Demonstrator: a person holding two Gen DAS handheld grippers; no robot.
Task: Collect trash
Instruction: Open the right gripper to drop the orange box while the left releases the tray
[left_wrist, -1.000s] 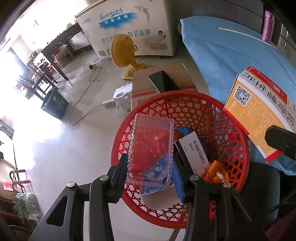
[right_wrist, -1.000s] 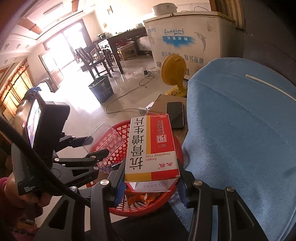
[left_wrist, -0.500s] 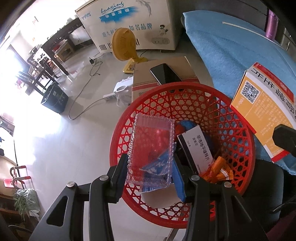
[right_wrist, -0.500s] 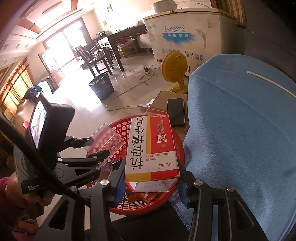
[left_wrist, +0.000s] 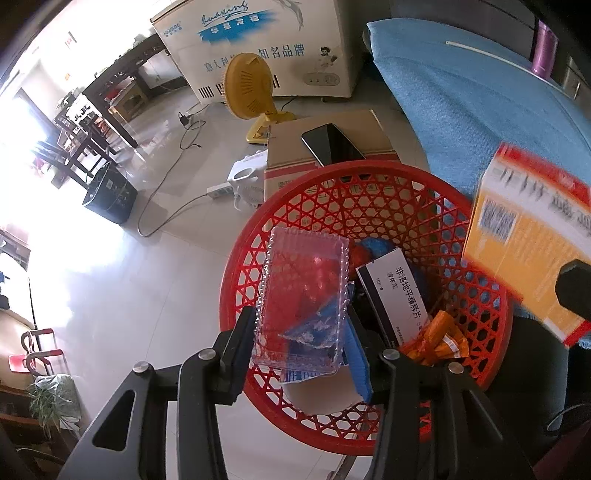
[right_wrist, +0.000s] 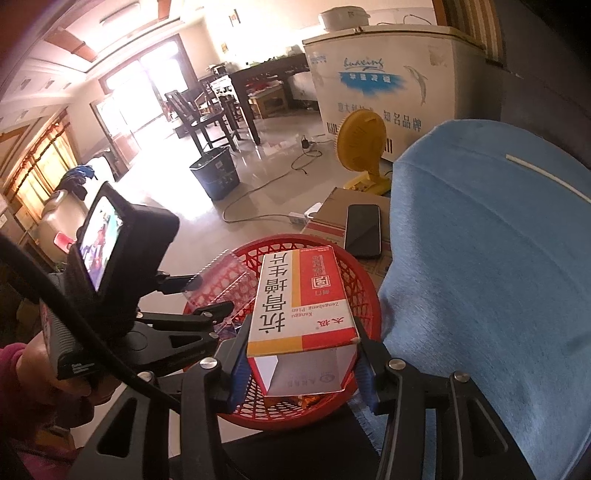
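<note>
The left tongs (left_wrist: 301, 336) gripped a clear, studded plastic tray (left_wrist: 304, 302) above the near side of the red lattice plastic basket (left_wrist: 369, 192). The right tongs (right_wrist: 301, 354) held an orange, red and white cardboard medicine box (right_wrist: 303, 295) over the same basket. In the past second little had changed: both items hung over the basket unreleased, and the box had edged slightly inward. Both looked ready to drop among the trash inside.
</note>
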